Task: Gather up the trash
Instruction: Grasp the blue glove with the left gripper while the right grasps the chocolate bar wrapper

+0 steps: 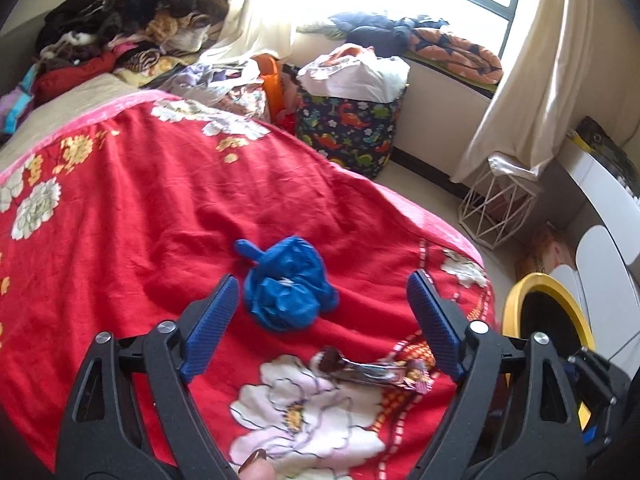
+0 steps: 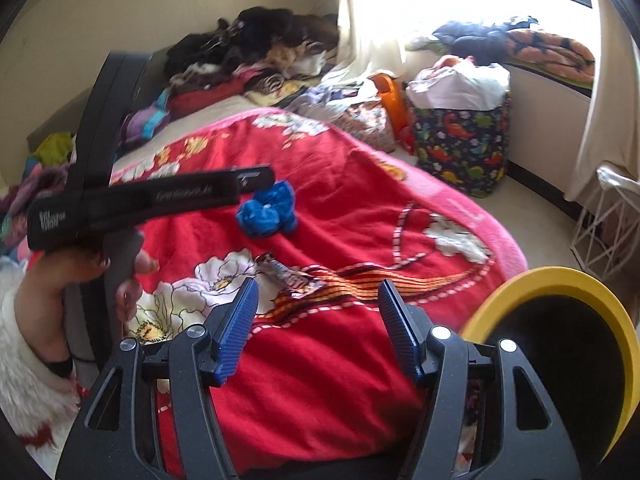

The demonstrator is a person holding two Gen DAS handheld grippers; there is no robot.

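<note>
Two grippers hover over a bed covered by a red floral blanket (image 1: pixel 140 208). Left gripper (image 1: pixel 322 286): jaws spread wide, nothing between the pads; a crumpled blue plastic bag (image 1: pixel 286 282) lies on the blanket in line with the gap, just ahead of the fingertips and nearer the left finger (image 1: pixel 210 326) than the right. A snack wrapper (image 1: pixel 376 372) lies flat on the blanket beneath the gap, back near the base of the right finger. A yellow-rimmed black bin (image 1: pixel 548 320) stands off the bed edge, outside the right finger. Right gripper (image 2: pixel 318 294): jaws apart, empty. The wrapper (image 2: pixel 290 276) lies just ahead of its fingertips, closest to the left finger (image 2: pixel 236 330); the blue bag (image 2: pixel 268 210) sits well beyond, further up the blanket. The bin (image 2: pixel 560 300) is just outside the right finger. The person's hand (image 2: pixel 80 280), in a fuzzy white sleeve (image 2: pixel 24 360), holds the left gripper's handle at far left.
</note>
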